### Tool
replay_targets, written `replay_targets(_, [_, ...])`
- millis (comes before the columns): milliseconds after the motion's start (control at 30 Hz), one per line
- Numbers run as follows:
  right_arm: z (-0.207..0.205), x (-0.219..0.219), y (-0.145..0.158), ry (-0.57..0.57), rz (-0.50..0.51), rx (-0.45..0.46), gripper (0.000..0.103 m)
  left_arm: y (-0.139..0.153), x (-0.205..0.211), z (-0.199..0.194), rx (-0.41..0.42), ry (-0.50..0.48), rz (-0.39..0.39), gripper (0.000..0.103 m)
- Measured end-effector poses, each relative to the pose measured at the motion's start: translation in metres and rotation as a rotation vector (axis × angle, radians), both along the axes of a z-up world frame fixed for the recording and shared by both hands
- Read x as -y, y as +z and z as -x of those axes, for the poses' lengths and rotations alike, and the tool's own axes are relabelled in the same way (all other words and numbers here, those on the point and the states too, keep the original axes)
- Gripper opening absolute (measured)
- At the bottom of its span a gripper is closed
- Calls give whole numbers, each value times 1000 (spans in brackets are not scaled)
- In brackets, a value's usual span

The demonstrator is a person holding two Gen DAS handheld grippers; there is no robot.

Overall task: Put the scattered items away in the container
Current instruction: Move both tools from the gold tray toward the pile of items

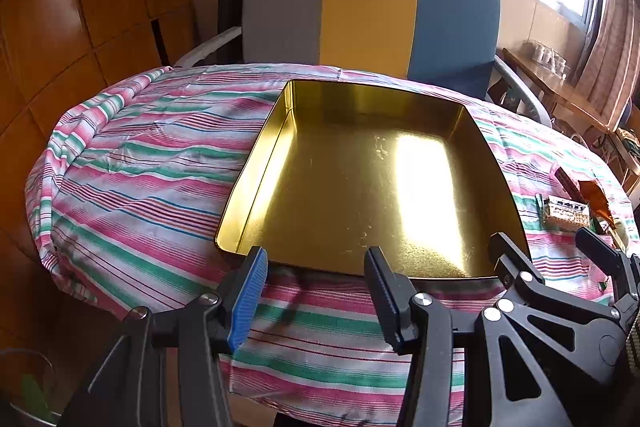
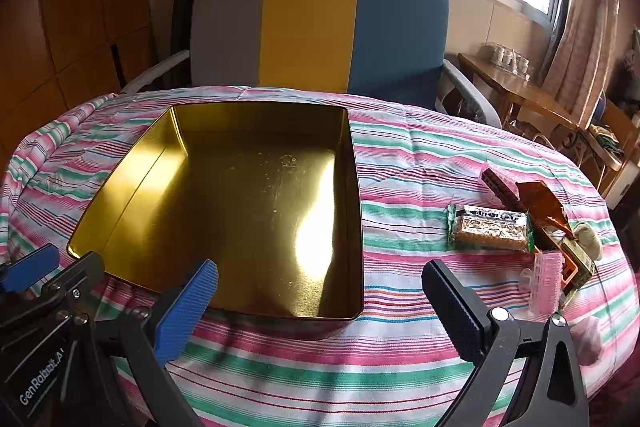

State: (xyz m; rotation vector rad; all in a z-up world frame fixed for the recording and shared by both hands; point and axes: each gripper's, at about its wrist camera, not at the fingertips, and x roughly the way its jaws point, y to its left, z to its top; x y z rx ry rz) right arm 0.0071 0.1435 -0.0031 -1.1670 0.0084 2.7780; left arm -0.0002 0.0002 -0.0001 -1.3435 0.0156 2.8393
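Note:
An empty gold tin (image 1: pixel 340 187) lies on the striped tablecloth, also seen as the tin (image 2: pixel 240 207) in the right wrist view. To its right is a small heap: a green-edged snack packet (image 2: pixel 492 227), a brown wrapper (image 2: pixel 540 199), a dark bar (image 2: pixel 498 185), a pink plastic piece (image 2: pixel 546 279) and a beige lump (image 2: pixel 590 235). The packet (image 1: pixel 568 213) also shows at the right of the left wrist view. My left gripper (image 1: pixel 316 283) hangs open at the tin's near rim, holding nothing. My right gripper (image 2: pixel 320 279) is open and empty over the tin's near right corner, left of the heap.
The round table (image 2: pixel 400 367) curves off close to both grippers. A chair (image 2: pixel 312 27) with a grey, yellow and blue back stands behind it. A wooden side table (image 2: pixel 520 87) is at the far right and wooden panels (image 1: pixel 80 27) at the left.

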Motion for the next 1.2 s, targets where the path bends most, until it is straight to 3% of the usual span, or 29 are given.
replay_targets(400, [-1, -9, -2, -8, 30, 1, 103, -2, 9, -6, 4, -47, 4, 51])
replay_targets(667, [-7, -40, -8, -39, 99, 8, 103, -5, -10, -15, 14, -158, -1, 51])
replay_targets(867, [-30, -104, -15, -72, 257, 3, 103, -10, -44, -24, 43, -354, -80, 51])
replay_targets(1033, [-79, -193, -8, -229, 360, -58, 103, -10, -78, -38, 54, -575, -148, 55])
replay_targets(1100, [-102, -230, -6, -305, 405, -80, 103, -15, -89, -40, 72, -618, -138, 56])
replay_targets(1200, [-126, -268, -10, -331, 501, -92, 103, -25, -105, -41, 103, -666, -114, 56])
